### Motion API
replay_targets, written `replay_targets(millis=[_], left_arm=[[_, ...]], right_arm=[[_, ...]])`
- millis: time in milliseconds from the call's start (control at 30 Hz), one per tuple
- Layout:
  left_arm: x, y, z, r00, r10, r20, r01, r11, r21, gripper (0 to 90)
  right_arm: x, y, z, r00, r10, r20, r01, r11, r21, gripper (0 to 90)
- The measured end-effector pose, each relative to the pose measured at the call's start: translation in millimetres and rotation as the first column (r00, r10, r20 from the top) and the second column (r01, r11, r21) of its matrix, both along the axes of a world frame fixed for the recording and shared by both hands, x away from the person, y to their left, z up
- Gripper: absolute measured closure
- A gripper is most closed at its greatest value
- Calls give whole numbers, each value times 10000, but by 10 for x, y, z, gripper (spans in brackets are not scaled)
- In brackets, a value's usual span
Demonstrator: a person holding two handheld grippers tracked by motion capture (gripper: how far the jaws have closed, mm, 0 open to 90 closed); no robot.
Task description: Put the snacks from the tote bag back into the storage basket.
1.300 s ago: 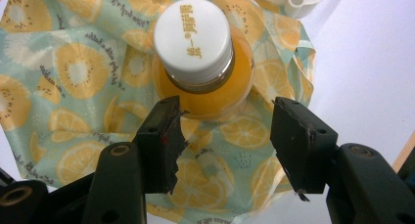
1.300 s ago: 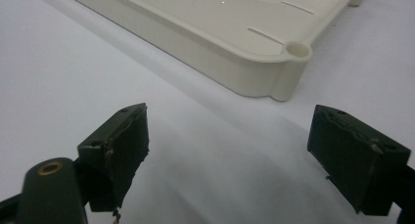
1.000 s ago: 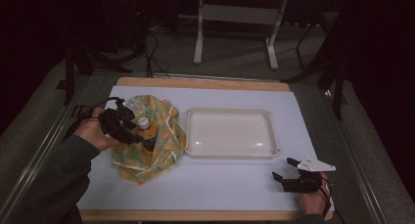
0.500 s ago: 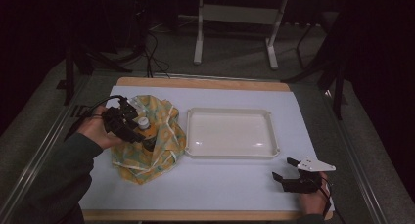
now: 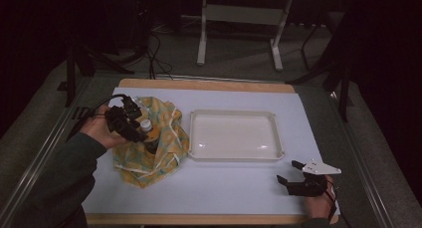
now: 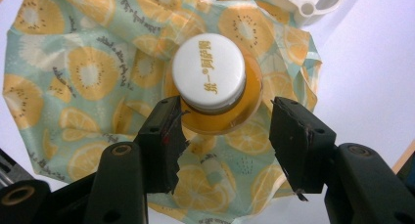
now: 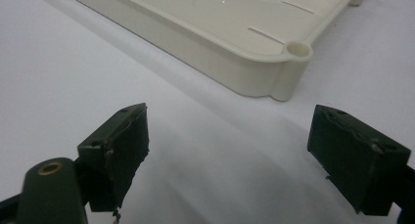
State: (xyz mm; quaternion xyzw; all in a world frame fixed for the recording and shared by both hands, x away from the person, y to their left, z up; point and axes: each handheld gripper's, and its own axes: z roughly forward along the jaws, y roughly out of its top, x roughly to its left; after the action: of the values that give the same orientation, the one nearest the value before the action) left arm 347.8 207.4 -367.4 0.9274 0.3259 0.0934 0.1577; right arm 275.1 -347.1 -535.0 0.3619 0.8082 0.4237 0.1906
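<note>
At the left of the high view the left gripper [image 5: 142,133] hangs over a bottle [image 6: 215,87] of orange liquid with a white cap, standing on a fruit-print cloth [image 6: 73,62] at the left of the white mat [image 5: 239,188]. In the left gripper view its jaws have just been closing and flank the bottle in mid-frame, the left one at its side, the right one apart, so the grip is not clenched. At the lower right the right gripper [image 5: 293,180] rests on the mat with jaws released, just below the empty tray [image 5: 234,113].
</note>
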Motion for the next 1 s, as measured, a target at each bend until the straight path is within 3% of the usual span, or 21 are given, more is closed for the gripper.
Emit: replay_targets(millis=[333, 1000], left_arm=[[39, -36, 20, 9999, 60, 135, -62, 9999, 152, 465], [131, -110, 15, 9981, 491, -375, -481, 9984, 284, 481]], right_arm=[[1, -2, 0, 10000, 15, 18, -15, 10000, 1, 150], [1, -3, 1, 10000, 32, 7, -32, 10000, 18, 151]])
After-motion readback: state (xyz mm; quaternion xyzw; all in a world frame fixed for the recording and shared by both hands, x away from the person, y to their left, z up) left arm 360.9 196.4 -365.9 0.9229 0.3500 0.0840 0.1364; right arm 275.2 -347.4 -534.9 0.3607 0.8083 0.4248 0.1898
